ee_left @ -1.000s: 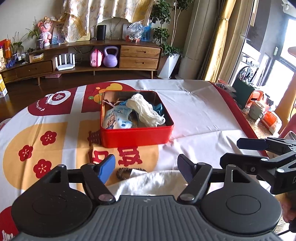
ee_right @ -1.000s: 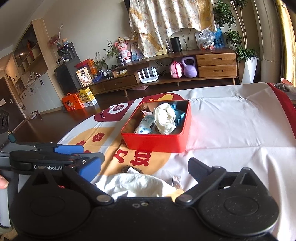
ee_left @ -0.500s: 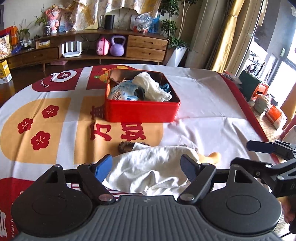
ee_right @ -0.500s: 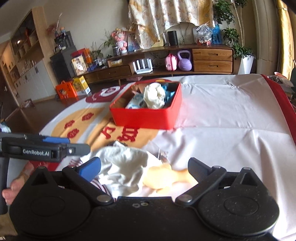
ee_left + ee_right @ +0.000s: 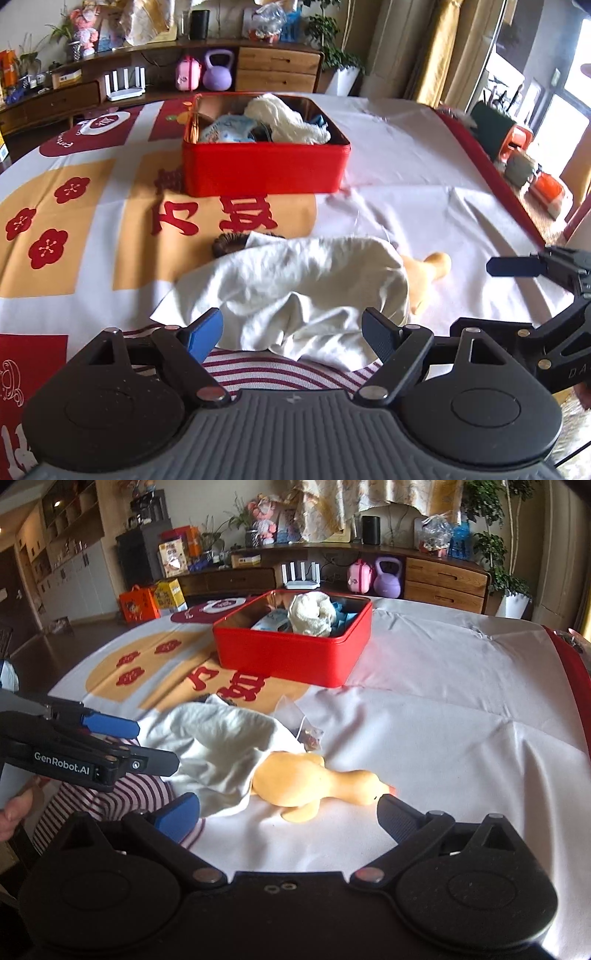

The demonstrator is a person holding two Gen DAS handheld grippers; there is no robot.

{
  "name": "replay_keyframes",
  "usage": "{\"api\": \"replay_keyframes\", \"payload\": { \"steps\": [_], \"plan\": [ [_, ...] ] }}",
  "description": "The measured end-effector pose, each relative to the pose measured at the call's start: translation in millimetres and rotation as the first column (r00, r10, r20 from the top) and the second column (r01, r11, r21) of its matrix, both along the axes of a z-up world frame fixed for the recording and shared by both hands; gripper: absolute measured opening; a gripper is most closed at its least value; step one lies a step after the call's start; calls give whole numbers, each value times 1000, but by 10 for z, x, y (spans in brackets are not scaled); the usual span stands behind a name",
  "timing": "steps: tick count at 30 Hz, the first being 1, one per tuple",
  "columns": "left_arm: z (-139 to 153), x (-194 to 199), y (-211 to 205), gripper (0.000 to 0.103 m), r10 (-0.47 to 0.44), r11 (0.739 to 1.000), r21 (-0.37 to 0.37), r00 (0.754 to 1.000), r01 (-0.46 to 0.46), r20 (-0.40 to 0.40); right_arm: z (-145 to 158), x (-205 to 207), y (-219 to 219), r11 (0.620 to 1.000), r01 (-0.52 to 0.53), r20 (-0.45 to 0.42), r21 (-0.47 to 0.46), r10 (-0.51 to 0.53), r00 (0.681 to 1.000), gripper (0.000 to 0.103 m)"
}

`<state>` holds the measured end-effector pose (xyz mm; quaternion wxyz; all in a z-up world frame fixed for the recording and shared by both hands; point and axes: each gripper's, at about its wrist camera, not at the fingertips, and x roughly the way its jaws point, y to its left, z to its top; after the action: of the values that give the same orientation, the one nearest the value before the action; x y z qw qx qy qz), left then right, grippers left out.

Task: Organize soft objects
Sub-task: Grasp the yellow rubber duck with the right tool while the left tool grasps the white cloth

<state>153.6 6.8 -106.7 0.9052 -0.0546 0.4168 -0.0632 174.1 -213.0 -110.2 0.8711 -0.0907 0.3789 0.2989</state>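
Observation:
A crumpled white cloth (image 5: pixel 295 284) lies on the table over a red-and-white striped cloth (image 5: pixel 277 369) and partly over a yellow plush duck (image 5: pixel 306 782). My left gripper (image 5: pixel 291 332) hangs open just above the near edge of the white cloth, with nothing pinched. My right gripper (image 5: pixel 288 818) stands open close in front of the duck, its fingers on either side and apart from it. The red tin (image 5: pixel 266 173) farther back holds a white rolled cloth (image 5: pixel 284 118), a pale blue packet and other soft items.
A dark bristly object (image 5: pixel 229 243) peeks out from under the cloth's far edge. A small clear packet (image 5: pixel 306 734) lies behind the duck. The patterned tablecloth (image 5: pixel 424 177) covers the table; its red edge runs along the right. A sideboard stands beyond.
Both grippers have sunk toward the table, so the white cloth and the duck now sit close under the fingers. The left jaws have spread slightly wider.

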Motion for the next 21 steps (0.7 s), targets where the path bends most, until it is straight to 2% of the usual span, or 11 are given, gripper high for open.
{"api": "replay_keyframes", "payload": {
  "steps": [6, 12, 21],
  "plan": [
    [-165, 74, -99, 82, -44, 998, 42, 999, 45, -33, -58, 64, 47, 998, -51, 13, -48, 52, 999, 99],
    [-239, 124, -188, 82, -83, 992, 90, 996, 85, -29, -80, 158, 112, 991, -109, 19, -74, 110, 994, 88],
    [-315, 200, -200, 82, -94, 990, 98, 995, 96, -30, -86, 260, 245, 980, -173, 35, -103, 178, 983, 79]
  ]
}}
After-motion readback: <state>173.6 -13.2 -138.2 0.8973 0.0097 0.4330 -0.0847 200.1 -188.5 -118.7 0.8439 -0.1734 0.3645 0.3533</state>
